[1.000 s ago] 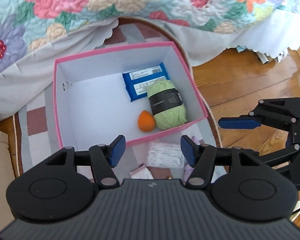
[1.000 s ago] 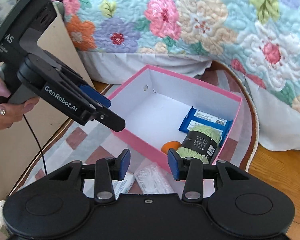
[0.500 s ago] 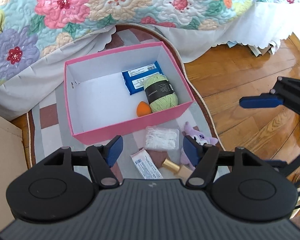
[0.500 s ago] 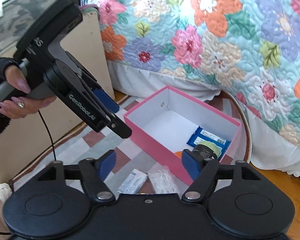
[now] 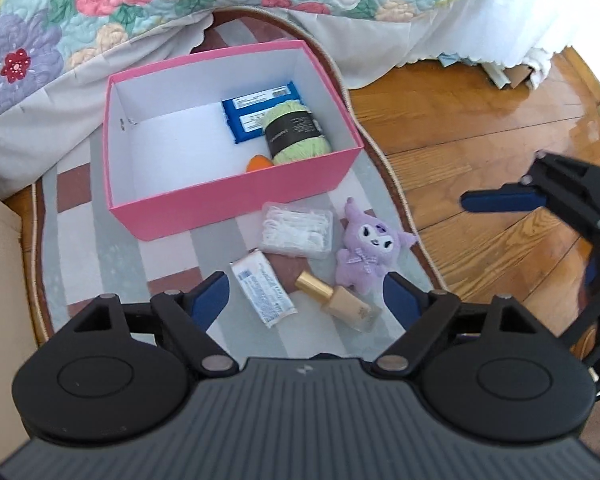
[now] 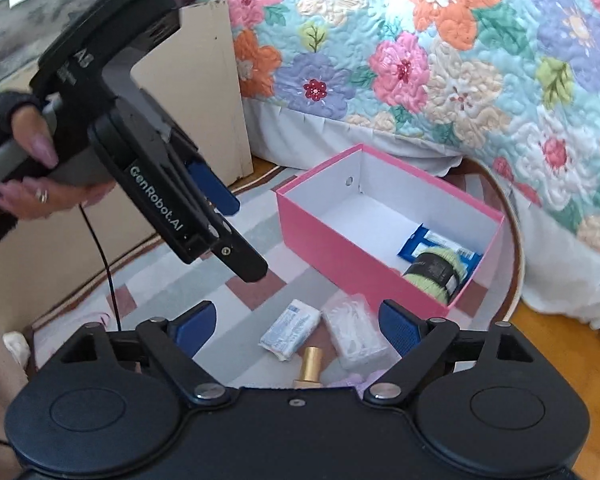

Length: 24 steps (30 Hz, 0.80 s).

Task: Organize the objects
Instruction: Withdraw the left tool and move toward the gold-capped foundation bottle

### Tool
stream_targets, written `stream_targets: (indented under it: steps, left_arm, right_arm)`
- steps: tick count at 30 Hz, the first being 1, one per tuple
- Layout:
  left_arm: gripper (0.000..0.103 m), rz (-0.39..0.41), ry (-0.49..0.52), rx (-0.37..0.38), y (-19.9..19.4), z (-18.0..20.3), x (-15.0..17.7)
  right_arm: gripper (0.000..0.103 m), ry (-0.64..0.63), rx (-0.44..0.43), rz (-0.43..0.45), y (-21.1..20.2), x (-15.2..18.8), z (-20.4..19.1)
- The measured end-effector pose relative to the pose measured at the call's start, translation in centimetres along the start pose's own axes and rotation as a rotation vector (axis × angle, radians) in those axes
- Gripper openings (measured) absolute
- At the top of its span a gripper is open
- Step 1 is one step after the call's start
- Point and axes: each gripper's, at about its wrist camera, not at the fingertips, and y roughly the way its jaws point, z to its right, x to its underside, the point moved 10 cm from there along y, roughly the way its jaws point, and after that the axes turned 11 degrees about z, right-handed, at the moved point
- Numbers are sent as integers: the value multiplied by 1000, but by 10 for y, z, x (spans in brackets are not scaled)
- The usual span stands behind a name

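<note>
Quick update from the remote seat, tidying stuff into the pink box (image 5: pixel 236 200) on the rug (image 5: pixel 72 240) by the bed. Already inside, at the right end: two blue packets (image 5: pixel 256 114), a green yarn skein (image 5: pixel 298 134) w/ black band, and an orange egg-shaped thing (image 5: pixel 259 162) (makeup sponge prob, can't confirm).

Left outside, just near of the box: clear tub of floss picks (image 5: pixel 298 232), a purple plush (image 5: pixel 370 252) to its right, a small white wrapped packet (image 5: pixel 265 295) and a foundation bottle (image 5: pixel 342 300) w/ gold cap lying on its side, closest to me.

Tool state: left gripper (image 5: pixel 306 300) has just been opening, jaws apart, nothing between the pads, hanging above the packet and bottle. Right gripper (image 6: pixel 294 326) same deal, just opened, jaws wide, empty, above the same pile.

Handling thoughts, imo:
- Bottle looks like glass, so heaviest + most fragile, also slick. I'd pinch across the flat body, not the round cap, and set it down, not drop it.
- Plush is soft and light, squishes, grab the torso or head, basically any grip works.
- Floss tub is light, thin plastic, might flex or pop open, so take it across the short sides, gently.
- Packet is light, crinkly wrapper, lies flat so hard to get under; pinch across the narrow width.

Plenty of free floor in the left half of the box.
</note>
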Motion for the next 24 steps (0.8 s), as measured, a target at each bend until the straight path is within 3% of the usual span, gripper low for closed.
stream_targets:
  steps: [6, 10, 14, 18, 24]
  left_arm:
    - [88, 39, 7, 3, 10, 1, 11]
    - [88, 42, 31, 9, 23, 3, 24]
    - [88, 62, 23, 24, 34, 4, 32]
    - [88, 126, 20, 56, 45, 12, 37]
    - [88, 96, -27, 106, 75, 29, 58]
  right_arm:
    - [91, -64, -3, -21, 16, 22, -10]
    - [91, -124, 45, 35, 27, 36, -13]
    - [91, -138, 34, 15, 42, 56, -17]
    - [91, -157, 60, 27, 52, 73, -19]
    - [91, -154, 111, 59, 67, 91, -22]
